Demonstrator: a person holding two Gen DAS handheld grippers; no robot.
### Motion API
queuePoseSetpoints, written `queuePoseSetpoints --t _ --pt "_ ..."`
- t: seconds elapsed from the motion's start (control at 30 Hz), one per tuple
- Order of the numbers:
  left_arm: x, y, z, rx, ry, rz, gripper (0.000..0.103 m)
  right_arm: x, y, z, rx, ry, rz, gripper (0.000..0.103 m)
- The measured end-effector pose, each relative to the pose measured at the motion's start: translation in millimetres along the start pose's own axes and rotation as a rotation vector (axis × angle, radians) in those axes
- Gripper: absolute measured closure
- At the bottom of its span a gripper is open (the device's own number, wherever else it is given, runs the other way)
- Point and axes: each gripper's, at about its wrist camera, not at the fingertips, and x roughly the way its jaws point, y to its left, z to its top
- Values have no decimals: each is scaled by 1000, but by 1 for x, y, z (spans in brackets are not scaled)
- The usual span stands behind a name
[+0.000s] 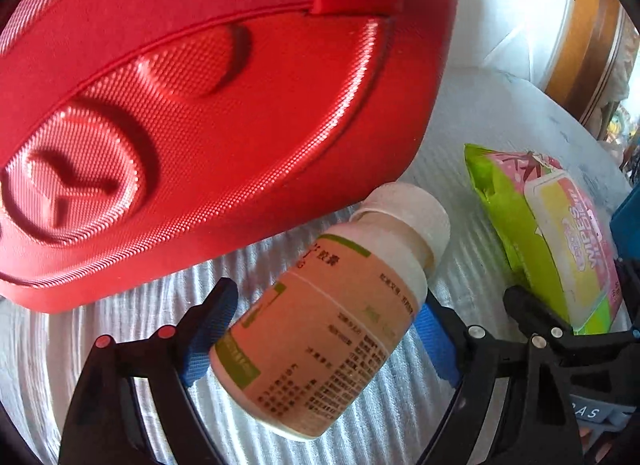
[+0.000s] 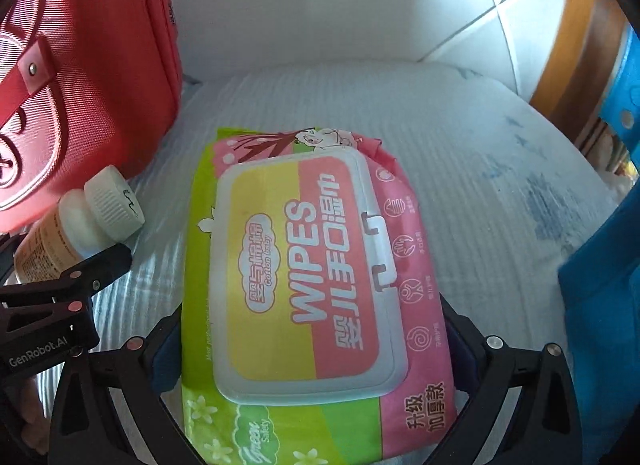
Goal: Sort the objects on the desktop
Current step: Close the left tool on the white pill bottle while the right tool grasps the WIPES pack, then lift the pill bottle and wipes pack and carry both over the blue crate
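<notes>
Here, left wrist view: left gripper (image 1: 320, 329) clamps the pill bottle (image 1: 320, 329) mid-body, beside the red case (image 1: 200, 105); rigid, light, likely slippery. Right wrist view: right gripper (image 2: 316, 341) squeezes the wipes pack (image 2: 312, 285) over the table (image 2: 480, 153); soft, so hold its flanks.

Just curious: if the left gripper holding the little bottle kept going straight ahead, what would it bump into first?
Probably the red case, just beyond the bottle in the left gripper; depth is unclear.
</notes>
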Motion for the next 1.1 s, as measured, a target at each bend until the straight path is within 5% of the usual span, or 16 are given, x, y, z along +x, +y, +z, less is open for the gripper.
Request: queuePoseSetpoints --t 0.27,0.33,0.4,0.57,0.8,1.1 --pt "-9 -20 10 84 -26 7 17 -8 -16 9 63 24 97 0" --pt "-4 -21 1 72 12 -34 37 -4 -14 9 45 29 85 0" --pt "-7 -17 -4 39 10 -61 47 3 -16 14 14 12 56 1" --pt "-20 -16 -21 -20 12 -29 49 -1 -1 16 -38 -14 5 14" --pt "-71 -1 -79 -140 -24 39 50 -26 17 -8 -64 -24 55 25" --pt "-166 43 -166 -229 -47 149 50 -76 54 -71 -110 0 207 27"
